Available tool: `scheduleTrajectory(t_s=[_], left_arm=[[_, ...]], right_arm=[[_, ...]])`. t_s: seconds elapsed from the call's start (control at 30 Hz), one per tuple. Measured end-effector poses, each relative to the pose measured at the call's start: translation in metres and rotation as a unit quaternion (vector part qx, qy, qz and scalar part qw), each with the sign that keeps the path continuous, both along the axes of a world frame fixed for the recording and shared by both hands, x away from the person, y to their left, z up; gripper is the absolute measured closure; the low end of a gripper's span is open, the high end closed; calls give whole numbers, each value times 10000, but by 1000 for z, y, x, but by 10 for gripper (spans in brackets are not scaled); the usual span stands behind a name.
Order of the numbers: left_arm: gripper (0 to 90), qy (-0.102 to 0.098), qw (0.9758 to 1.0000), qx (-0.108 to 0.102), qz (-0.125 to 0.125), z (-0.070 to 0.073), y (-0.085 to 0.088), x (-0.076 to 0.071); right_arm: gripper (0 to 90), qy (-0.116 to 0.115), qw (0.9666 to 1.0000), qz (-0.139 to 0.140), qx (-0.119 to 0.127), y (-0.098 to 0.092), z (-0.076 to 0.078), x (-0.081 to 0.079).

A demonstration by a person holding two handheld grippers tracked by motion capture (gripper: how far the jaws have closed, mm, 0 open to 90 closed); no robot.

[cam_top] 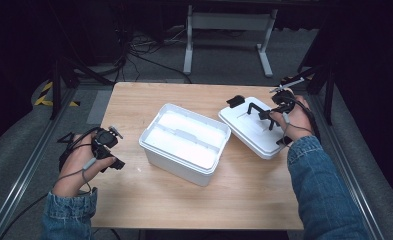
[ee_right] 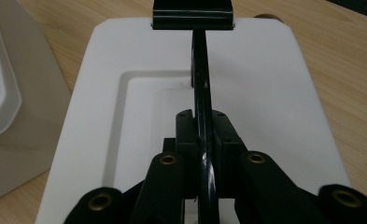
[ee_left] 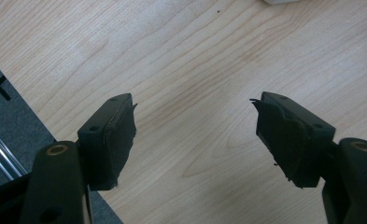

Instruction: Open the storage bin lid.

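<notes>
Left gripper [cam_top: 115, 161]: held low at the near left edge of the wooden table [cam_top: 174, 200]; in the left gripper view its jaws are spread wide over bare wood, with nothing between the pads [ee_left: 284, 135].
Left hand [cam_top: 76, 167]: wrapped around that gripper, with a denim sleeve [cam_top: 69, 212] behind it at the near edge.
White box [cam_top: 184, 142]: set at the middle of the table, uncovered, turned at an angle to the table's edges; its inside is white, and a shallow white insert or tray seems to be seated in it, though no contents can be made out.
Box and left gripper: kept apart, with a strip of bare table between them.
White lid [cam_top: 249, 131]: laid flat on the table just right of the box and slightly farther back; the two look close, but contact cannot be judged.
Lid handle [ee_right: 202, 84]: a thin black bar seen edge-on, run along the recessed middle of the lid to a black latch [ee_right: 193, 16] at the far rim.
Right gripper [ee_right: 203, 140]: clamped shut on the lid handle, a pad pressed on each side of the bar.
Right hand [cam_top: 296, 117]: placed over the lid's far right side, at the table's right edge.
</notes>
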State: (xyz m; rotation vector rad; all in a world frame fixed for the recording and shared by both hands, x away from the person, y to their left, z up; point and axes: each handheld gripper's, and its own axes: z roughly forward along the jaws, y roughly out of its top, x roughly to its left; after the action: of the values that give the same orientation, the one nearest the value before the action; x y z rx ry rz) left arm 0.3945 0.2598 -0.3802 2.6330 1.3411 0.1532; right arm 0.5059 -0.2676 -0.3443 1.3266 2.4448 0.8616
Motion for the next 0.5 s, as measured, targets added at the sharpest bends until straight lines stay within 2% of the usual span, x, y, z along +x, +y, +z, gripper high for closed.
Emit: scheduleTrajectory(t_s=[0.5], left_arm=[[290, 43, 10000, 46, -34, 0, 0, 1]], right_arm=[[845, 67, 9999, -126, 60, -15, -39, 3]])
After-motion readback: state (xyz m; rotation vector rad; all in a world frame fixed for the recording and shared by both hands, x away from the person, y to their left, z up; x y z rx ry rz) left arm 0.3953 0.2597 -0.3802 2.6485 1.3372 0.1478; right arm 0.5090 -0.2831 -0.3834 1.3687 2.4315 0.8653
